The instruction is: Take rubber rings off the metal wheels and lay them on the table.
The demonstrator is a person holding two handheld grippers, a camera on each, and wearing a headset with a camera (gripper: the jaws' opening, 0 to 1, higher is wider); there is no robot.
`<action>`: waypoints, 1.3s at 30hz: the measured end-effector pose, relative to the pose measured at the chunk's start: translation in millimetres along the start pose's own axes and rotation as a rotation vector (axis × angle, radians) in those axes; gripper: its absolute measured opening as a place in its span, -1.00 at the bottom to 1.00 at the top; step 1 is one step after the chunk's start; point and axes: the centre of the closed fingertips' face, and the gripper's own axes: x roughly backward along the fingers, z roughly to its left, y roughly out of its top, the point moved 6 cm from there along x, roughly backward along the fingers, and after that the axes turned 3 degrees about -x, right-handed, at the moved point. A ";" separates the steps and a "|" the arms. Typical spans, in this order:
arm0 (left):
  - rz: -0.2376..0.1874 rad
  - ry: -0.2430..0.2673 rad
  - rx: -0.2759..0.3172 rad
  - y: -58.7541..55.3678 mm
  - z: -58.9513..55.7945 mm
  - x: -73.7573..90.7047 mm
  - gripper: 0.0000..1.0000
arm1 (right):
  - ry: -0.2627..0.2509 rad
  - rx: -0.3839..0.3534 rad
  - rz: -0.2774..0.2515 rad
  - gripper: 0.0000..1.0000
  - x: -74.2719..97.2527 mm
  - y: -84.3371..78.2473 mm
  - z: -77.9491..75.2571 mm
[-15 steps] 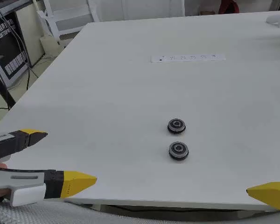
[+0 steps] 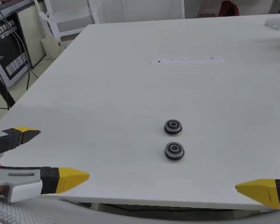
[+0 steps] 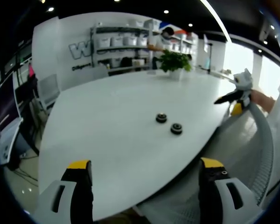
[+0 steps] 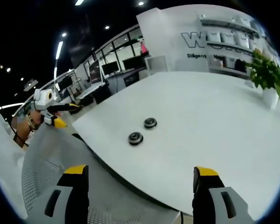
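Head view has the two wheels lying flat on the counter, right of its middle and towards the near edge: the near wheel and the far wheel, just beside each other and not touching. Each is a small metal disc with a pale hub, and a dark ring sits around its rim. Neither ring has come off yet.

The wheels are probably dense for their size and stiff, and on this smooth top they may slide if pushed from one side. The rings should be soft and stretchy, seated tightly on the metal. A sensible hold is one claw pinching a wheel across its sides or hub to pin it, while the other nips the ring at its outer edge and peels it up and over. A tip could slip off the thin rubber.

The left claw hangs beyond the near left edge, jaws wide and empty. The right claw hangs beyond the near right corner, also wide and empty. Both are well apart from the wheels.

The counter is white, matte and mostly bare, with a flat socket strip further back. Beyond it stand a plant, wall shelves and a white chair.
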 end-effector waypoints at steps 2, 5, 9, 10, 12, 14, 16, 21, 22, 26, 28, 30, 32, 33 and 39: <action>0.004 0.002 0.001 -0.3 -0.1 0.1 0.93 | 0.003 -0.005 -0.001 0.85 -0.1 -0.1 -0.3; 0.008 -0.002 -0.003 -0.4 -0.8 -0.1 0.92 | 0.003 -0.005 -0.001 0.85 -0.1 -0.2 -0.4; 0.009 0.001 -0.003 -0.4 -0.6 0.0 0.92 | 0.003 -0.010 -0.005 0.84 0.0 -0.1 -0.4; 0.006 0.002 -0.002 -0.4 -0.5 0.2 0.92 | 0.004 -0.010 -0.005 0.85 0.0 -0.1 -0.5; 0.004 0.003 -0.001 -0.3 -0.6 0.3 0.91 | 0.007 -0.011 -0.002 0.85 -0.2 -0.3 -0.4; 0.005 0.003 0.001 -0.5 -0.6 0.3 0.91 | 0.015 -0.020 0.002 0.85 -0.6 -0.9 -0.3; 0.007 0.004 0.009 -1.0 -0.3 0.3 0.91 | 0.019 -0.032 -0.001 0.87 -0.8 -1.2 -0.8; 0.009 0.003 0.013 -1.3 -0.2 0.1 0.89 | 0.028 -0.063 -0.012 0.88 -1.4 -1.8 -0.9; 0.019 -0.005 0.011 -1.7 -1.2 -0.4 0.87 | 0.035 -0.072 -0.011 0.88 -1.6 -2.0 -0.3; 0.031 -0.006 -0.035 0.7 -3.7 -1.3 0.90 | 0.045 -0.084 -0.012 0.90 -1.7 -2.1 0.7; 0.035 -0.005 -0.037 0.3 -3.4 -1.1 0.89 | 0.054 -0.086 -0.021 0.91 -1.7 -1.4 1.8; 0.034 -0.013 -0.015 -0.6 -3.3 -1.8 0.89 | 0.065 -0.098 -0.030 0.91 -1.8 -1.3 2.3; 0.031 -0.021 -0.001 -1.2 -3.1 -3.1 0.91 | 0.069 -0.111 -0.027 0.92 -2.0 -1.8 2.1; 0.034 -0.022 0.001 -1.3 -3.0 -3.4 0.93 | 0.068 -0.111 -0.028 0.93 -2.1 -1.7 2.2; 0.043 -0.039 -0.046 0.9 -5.4 -5.5 0.96 | 0.085 -0.112 -0.018 0.96 -3.7 -2.8 1.1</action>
